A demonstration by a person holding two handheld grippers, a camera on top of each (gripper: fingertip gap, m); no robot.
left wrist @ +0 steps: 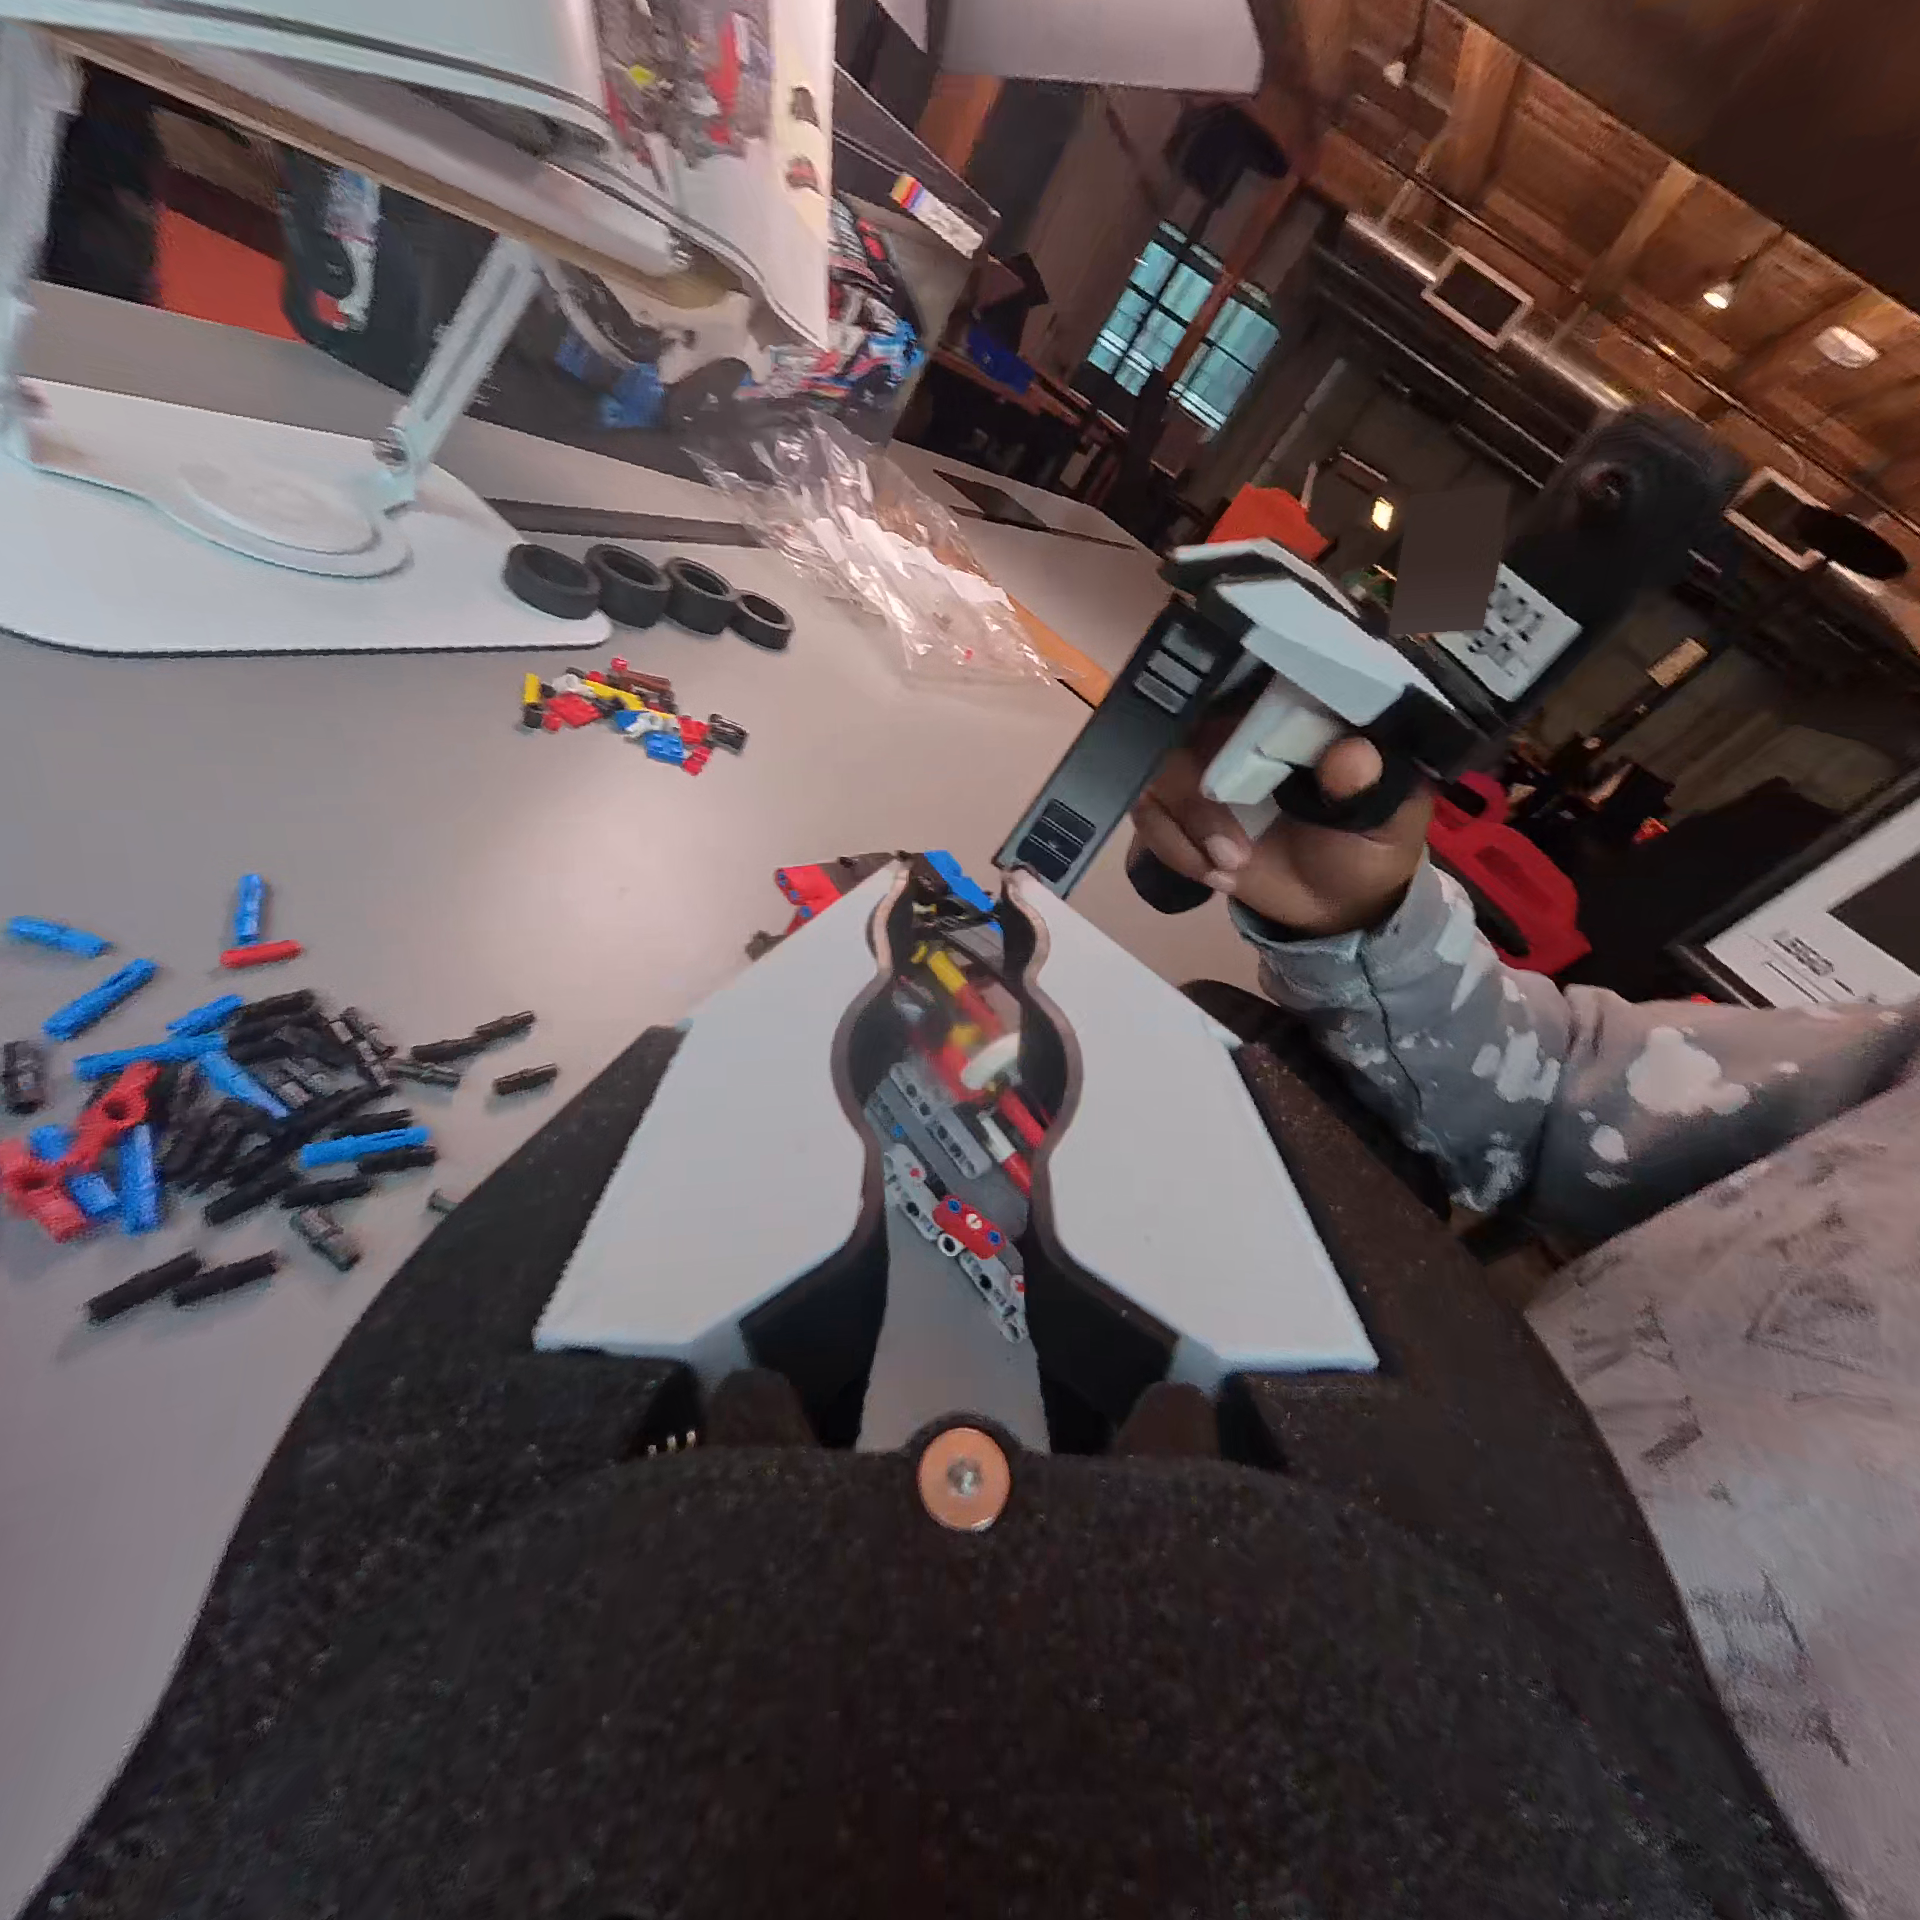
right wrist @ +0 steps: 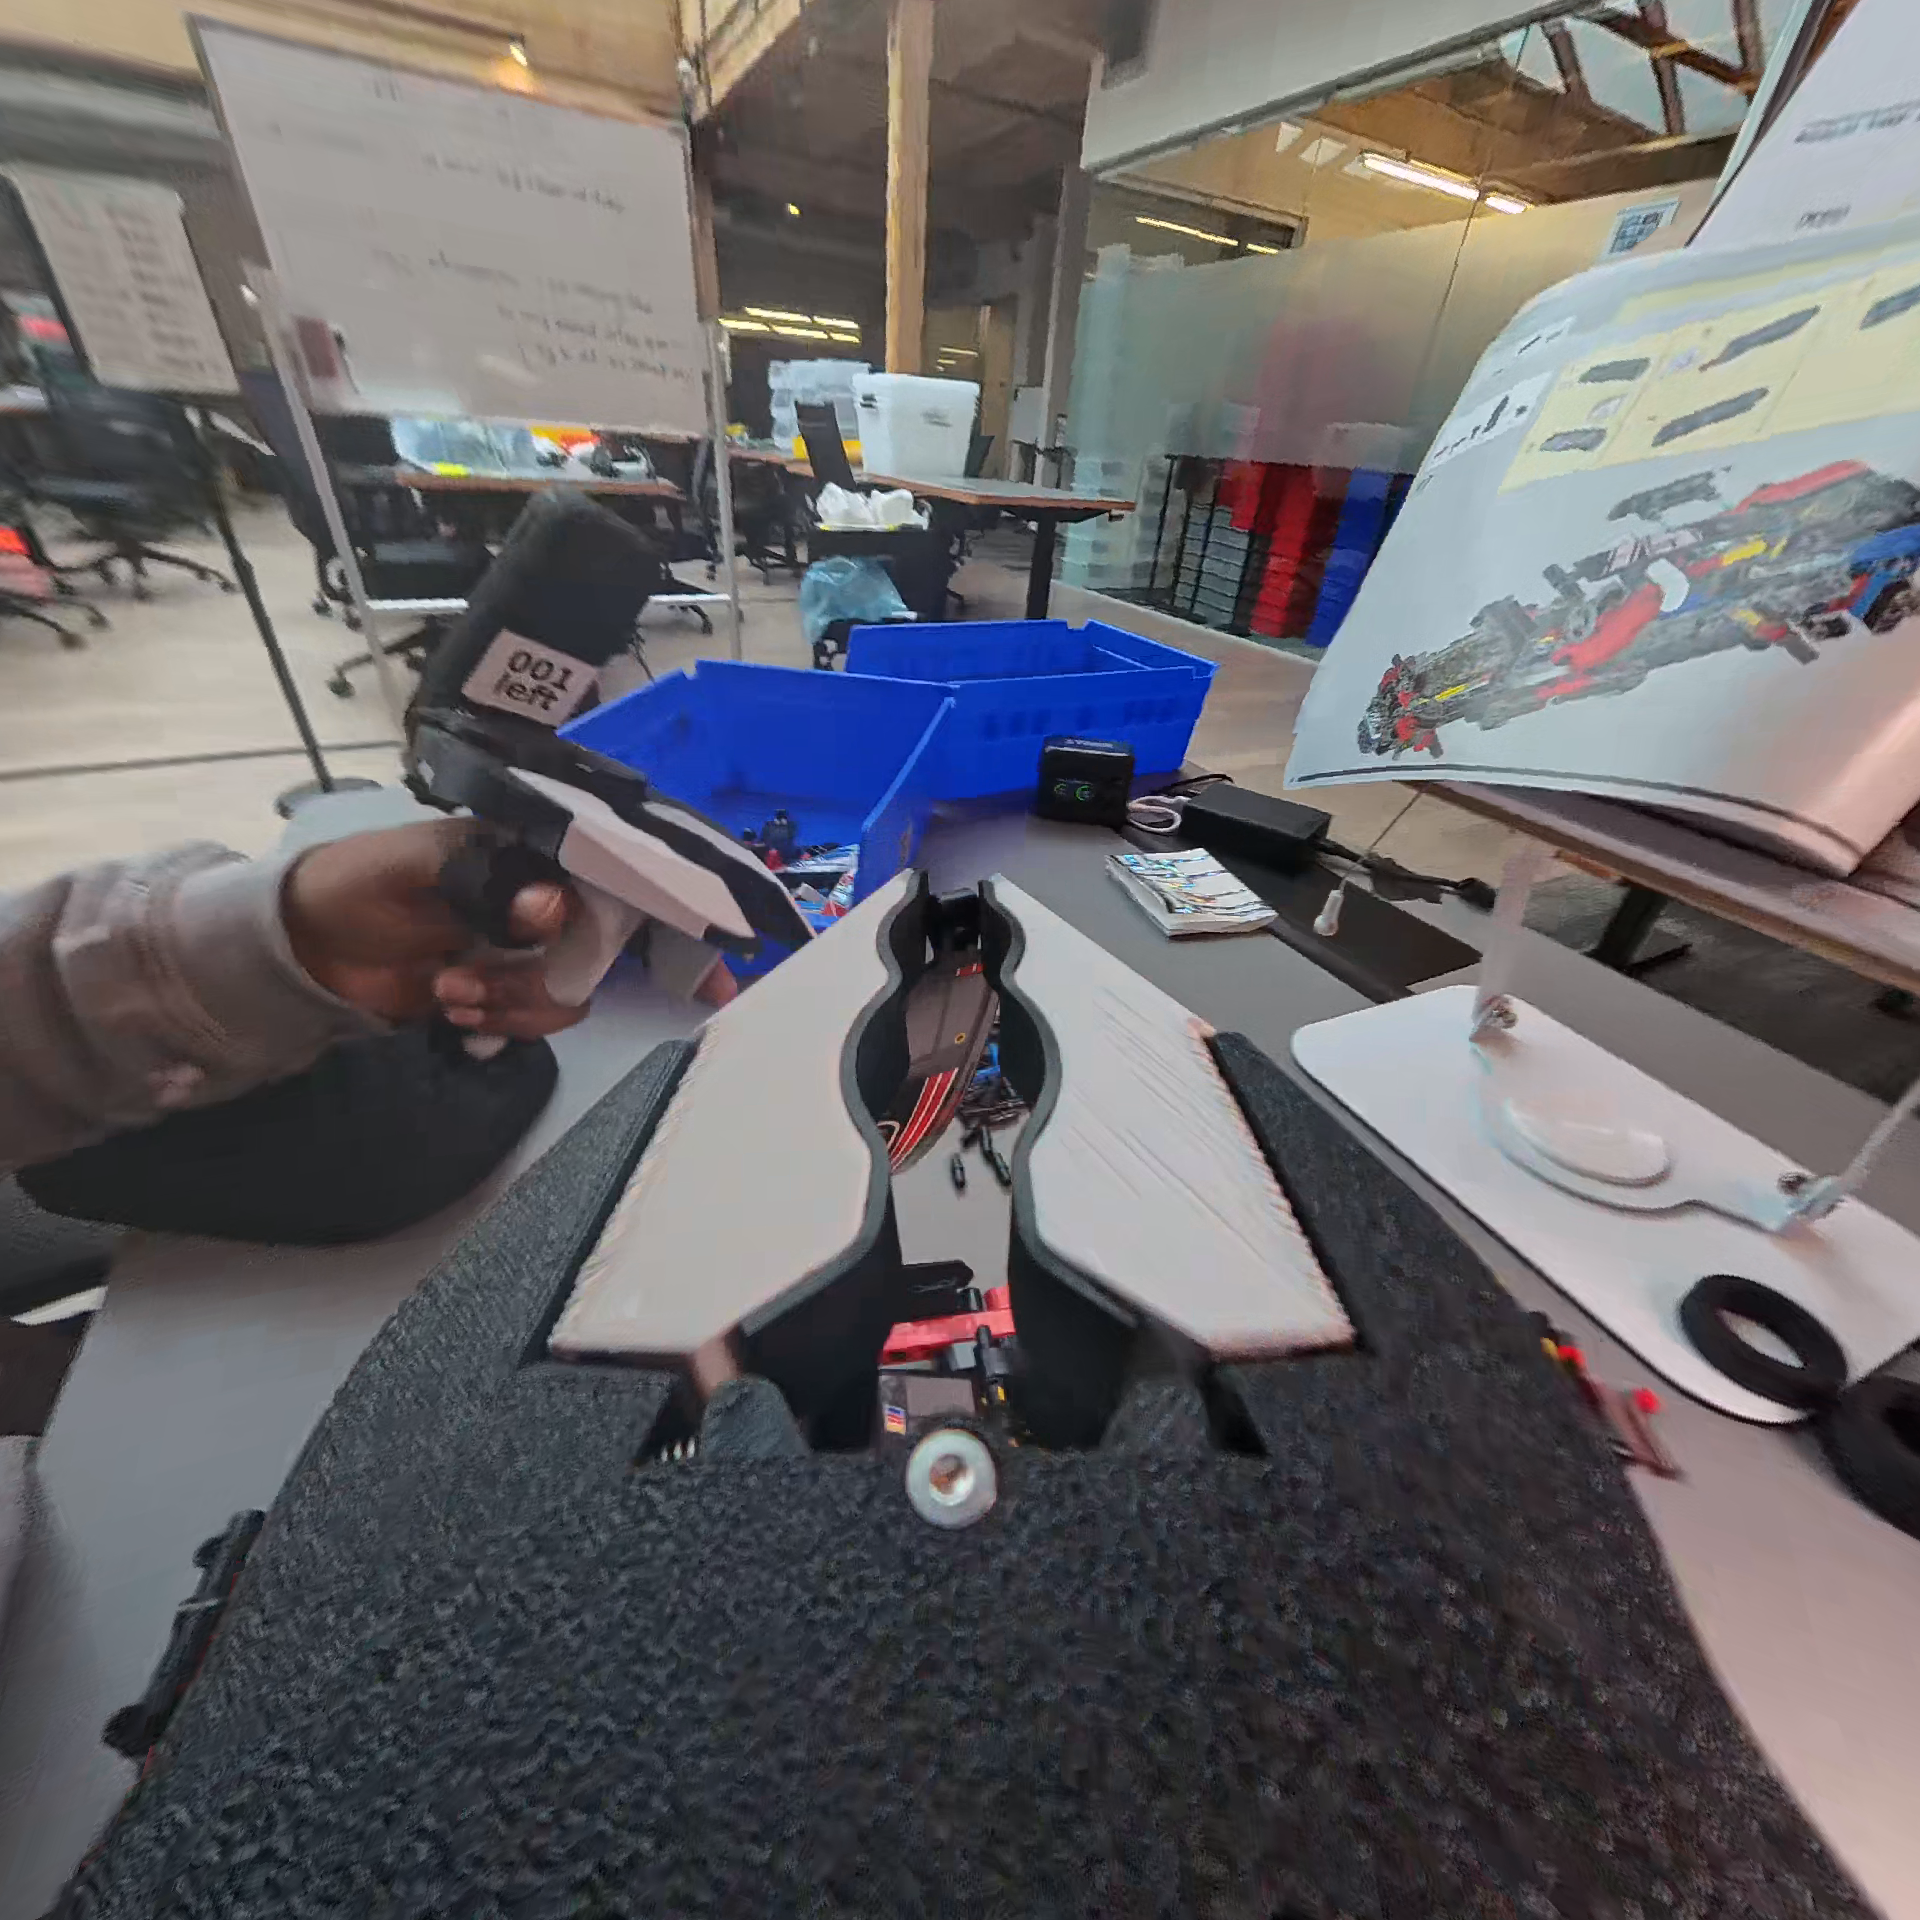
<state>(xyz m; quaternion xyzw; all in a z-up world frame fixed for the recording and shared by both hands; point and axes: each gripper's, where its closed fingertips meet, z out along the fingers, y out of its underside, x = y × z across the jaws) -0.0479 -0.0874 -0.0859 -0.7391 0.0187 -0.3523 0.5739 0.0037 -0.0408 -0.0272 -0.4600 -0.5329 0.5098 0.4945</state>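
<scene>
In the left wrist view my left gripper (left wrist: 957, 890) is shut on a toy brick vehicle frame (left wrist: 961, 1091) of grey, red, yellow and blue parts, held just over the grey table (left wrist: 436, 831). To its right a hand holds my right gripper (left wrist: 1262, 727), shut on a long black panel (left wrist: 1101, 764) whose lower end is close to the frame's top. In the right wrist view my right gripper (right wrist: 956, 896) grips that black panel (right wrist: 940, 1049), which has red stripes. The left gripper (right wrist: 634, 852) shows at left. Red parts of the frame (right wrist: 940, 1340) show below.
Several black tyres (left wrist: 649, 594), a small pile of mixed pieces (left wrist: 634, 712), a heap of black and blue pins (left wrist: 208, 1101) and clear bags (left wrist: 883, 551) lie on the table. A white stand (right wrist: 1621, 1153) holds an open instruction book (right wrist: 1662, 540). Blue bins (right wrist: 810, 748) stand behind. The gap from one gripper's tips to the other's is roughly 10 centimeters.
</scene>
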